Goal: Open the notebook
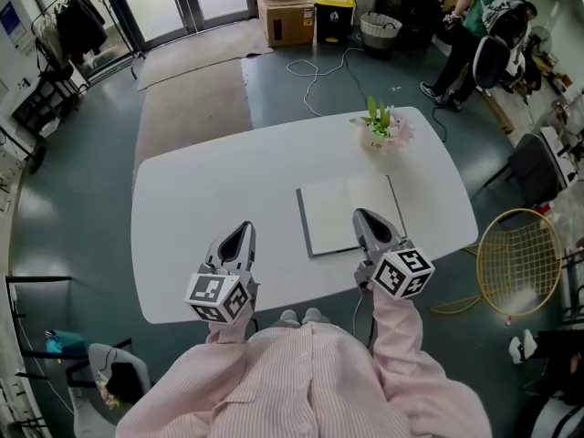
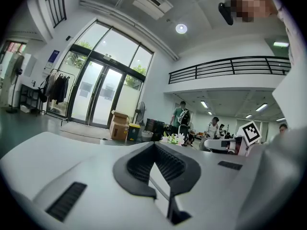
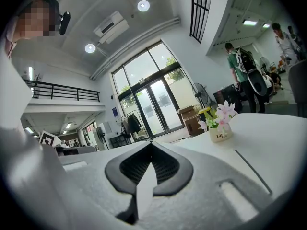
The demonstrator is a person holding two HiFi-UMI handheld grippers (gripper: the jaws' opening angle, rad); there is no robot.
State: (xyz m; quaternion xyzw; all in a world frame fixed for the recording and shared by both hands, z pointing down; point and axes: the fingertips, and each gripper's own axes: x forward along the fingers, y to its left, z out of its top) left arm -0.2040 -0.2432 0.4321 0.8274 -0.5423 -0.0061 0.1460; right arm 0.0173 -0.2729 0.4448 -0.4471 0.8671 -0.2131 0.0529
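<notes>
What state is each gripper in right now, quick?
Left gripper: closed, holding nothing.
Right gripper: closed, holding nothing.

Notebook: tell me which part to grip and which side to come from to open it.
Grip the cover's thin long edge, not its face: the notebook lies closed and flat on the table, so only an edge offers a hold. Come in low from the right, nearest the right gripper, though I cannot tell which edge is the spine.
</notes>
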